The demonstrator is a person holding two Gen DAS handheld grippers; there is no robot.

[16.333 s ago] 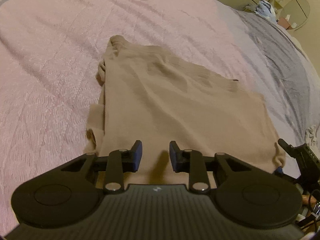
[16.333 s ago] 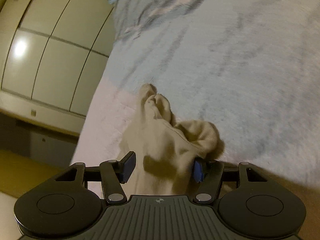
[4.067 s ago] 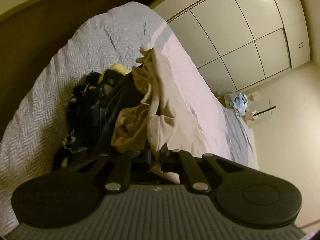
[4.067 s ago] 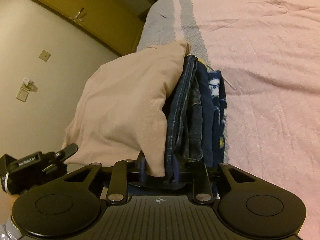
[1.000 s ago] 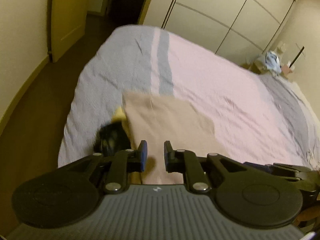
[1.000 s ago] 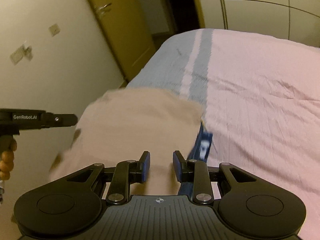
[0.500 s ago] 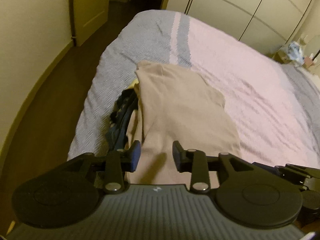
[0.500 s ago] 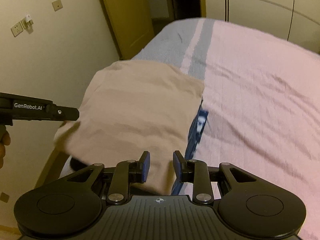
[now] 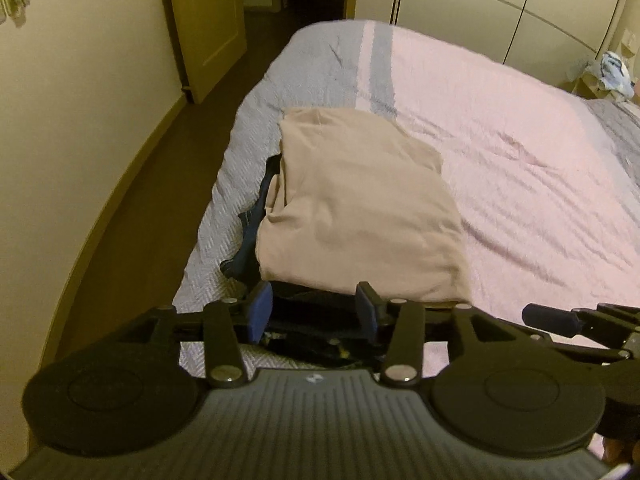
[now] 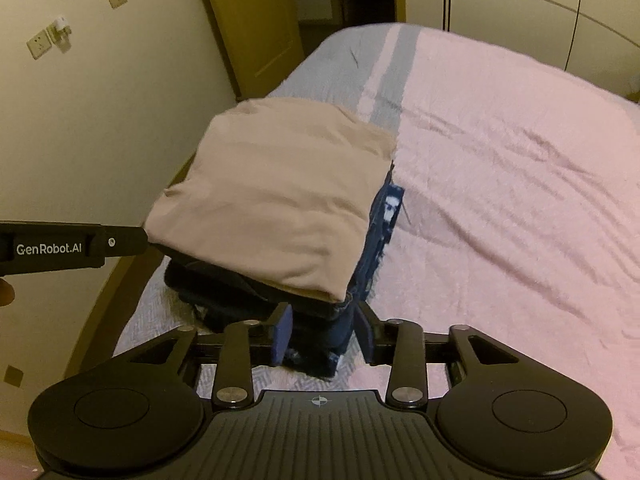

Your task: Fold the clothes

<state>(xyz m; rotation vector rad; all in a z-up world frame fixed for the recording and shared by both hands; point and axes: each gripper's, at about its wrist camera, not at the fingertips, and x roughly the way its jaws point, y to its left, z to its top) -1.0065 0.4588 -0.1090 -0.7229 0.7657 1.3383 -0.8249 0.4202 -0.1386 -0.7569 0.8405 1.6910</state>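
Observation:
A folded beige garment (image 9: 360, 216) (image 10: 280, 192) lies flat on top of a stack of dark blue clothes (image 9: 250, 232) (image 10: 374, 248) at the bed's near left corner. My left gripper (image 9: 314, 310) hovers just short of the stack's near edge. Its jaws are opening, and only the dark stack below shows in the gap, with no pad pressing on it. My right gripper (image 10: 322, 336) hangs over the stack's near right corner. Its jaws are opening too, and the denim shows between them unpinched. Each gripper appears in the other's view: right gripper (image 9: 560, 320), left gripper (image 10: 60, 246).
The bed has a pink cover (image 9: 520, 160) (image 10: 520, 200) with a grey-blue end (image 9: 320, 64). A dark floor strip (image 9: 160, 184) and a wall (image 10: 100, 100) run along the left. A door (image 9: 208, 20) and wardrobe doors (image 9: 500, 8) stand behind. A small table with blue cloth (image 9: 612, 72) sits far right.
Both grippers have drawn back and up from the stack, and their jaws have widened. The beige garment stays lying on the dark pile.

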